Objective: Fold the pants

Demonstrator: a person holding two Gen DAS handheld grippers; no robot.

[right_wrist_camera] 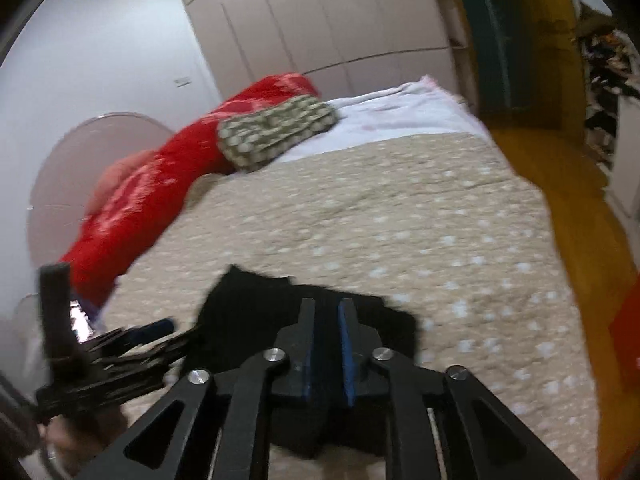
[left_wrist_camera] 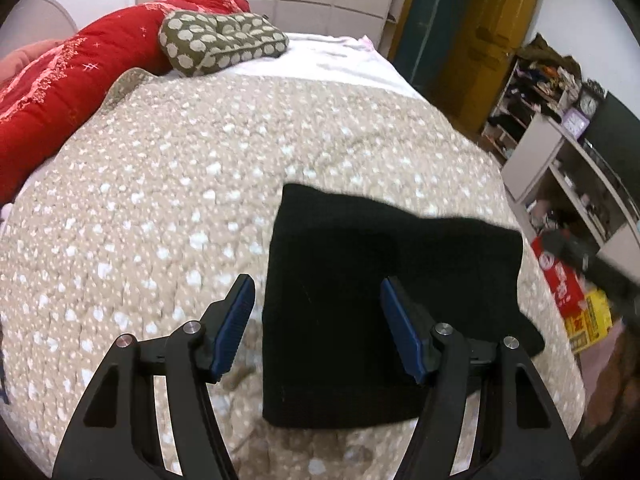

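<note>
Black pants (left_wrist_camera: 380, 280), folded into a compact rectangle, lie flat on the beige spotted bedspread (left_wrist_camera: 160, 200). My left gripper (left_wrist_camera: 317, 284) hovers over their left half, open wide; its left finger is above bare bedspread and its right finger above the cloth, with nothing gripped. In the right wrist view the pants (right_wrist_camera: 248, 312) lie just ahead of and under my right gripper (right_wrist_camera: 327, 304). Its fingers stand almost together with a narrow gap, and I see no cloth lifted by them. One finger (right_wrist_camera: 158, 326) of the left gripper, held by a hand, shows at the lower left there.
A red quilt (left_wrist_camera: 60, 92) and a spotted cushion (left_wrist_camera: 220, 40) lie at the bed's far left, with white sheet (left_wrist_camera: 340, 60) beyond. The bed's right edge drops to a wooden floor (right_wrist_camera: 560, 184). Cluttered shelves (left_wrist_camera: 560, 140) and red and yellow boxes (left_wrist_camera: 568, 292) stand there.
</note>
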